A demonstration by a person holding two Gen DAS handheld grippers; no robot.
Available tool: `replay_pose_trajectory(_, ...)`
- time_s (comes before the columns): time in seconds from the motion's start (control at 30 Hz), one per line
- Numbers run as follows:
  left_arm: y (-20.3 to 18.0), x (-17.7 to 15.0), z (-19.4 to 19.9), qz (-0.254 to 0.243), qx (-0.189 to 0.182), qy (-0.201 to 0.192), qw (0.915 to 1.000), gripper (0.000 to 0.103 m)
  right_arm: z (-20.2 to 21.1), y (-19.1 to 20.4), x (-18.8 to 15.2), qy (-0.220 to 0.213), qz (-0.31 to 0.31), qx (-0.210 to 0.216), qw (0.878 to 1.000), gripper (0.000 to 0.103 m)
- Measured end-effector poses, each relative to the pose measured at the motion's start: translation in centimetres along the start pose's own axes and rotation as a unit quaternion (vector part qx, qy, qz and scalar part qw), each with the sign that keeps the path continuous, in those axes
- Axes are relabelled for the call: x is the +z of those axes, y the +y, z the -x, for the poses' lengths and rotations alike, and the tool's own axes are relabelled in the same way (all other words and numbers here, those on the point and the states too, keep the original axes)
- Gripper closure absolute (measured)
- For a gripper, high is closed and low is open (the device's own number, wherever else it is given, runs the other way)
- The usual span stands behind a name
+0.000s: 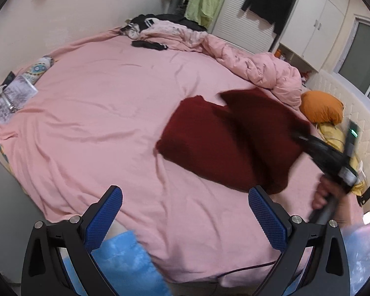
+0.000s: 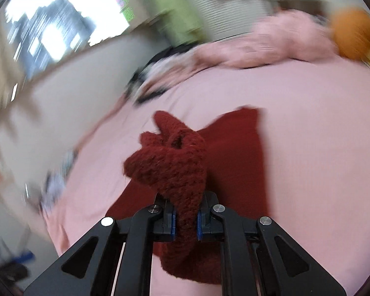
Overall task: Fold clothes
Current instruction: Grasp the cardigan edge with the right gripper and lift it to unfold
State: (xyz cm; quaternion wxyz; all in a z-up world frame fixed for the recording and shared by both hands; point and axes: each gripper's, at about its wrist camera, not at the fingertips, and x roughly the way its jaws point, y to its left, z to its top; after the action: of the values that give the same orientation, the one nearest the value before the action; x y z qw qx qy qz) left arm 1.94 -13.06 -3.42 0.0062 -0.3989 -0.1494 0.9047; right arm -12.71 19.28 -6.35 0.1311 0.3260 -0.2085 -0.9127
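Note:
A dark red knitted garment (image 1: 224, 138) lies on the pink bed sheet (image 1: 98, 113), right of the middle. My left gripper (image 1: 185, 212) is open above the sheet's near part, with nothing between its blue pads (image 1: 106, 212). My right gripper (image 2: 186, 219) is shut on a bunched fold of the red garment (image 2: 170, 162), which is lifted off the sheet. The left wrist view shows that right gripper (image 1: 305, 139) blurred at the garment's right edge, held by a hand (image 1: 325, 194).
A crumpled pink duvet (image 1: 259, 69) and a pile of clothes (image 1: 160, 29) lie at the far side of the bed. An orange pillow (image 1: 320, 107) sits at the right. Papers and a ring binder (image 1: 12, 98) lie at the left edge. Wardrobes stand behind.

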Motion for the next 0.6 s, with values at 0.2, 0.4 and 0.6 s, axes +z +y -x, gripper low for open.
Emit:
replay_pose_trajectory(0.2,-2.3,-0.1,-1.9,0.0,-0.027,0.024,0.9994,0.0,9.7,-14.0,-1.8,-0.063,-0.149,-0.114,0.98,0.092)
replay_pose_trajectory(0.4,-3.6,0.3,-3.9,0.0,-0.041,0.043,0.9982,0.0,8.1,-24.0,-8.7,0.028,-0.312,-0.134,0.94,0.08)
replay_pose_trajectory(0.6,-3.1,2.6,-7.1,0.01,-0.021,0.062,0.9978,0.0,13.3,-23.7,-8.6,-0.034,-0.365,-0.226,0.903,0.067)
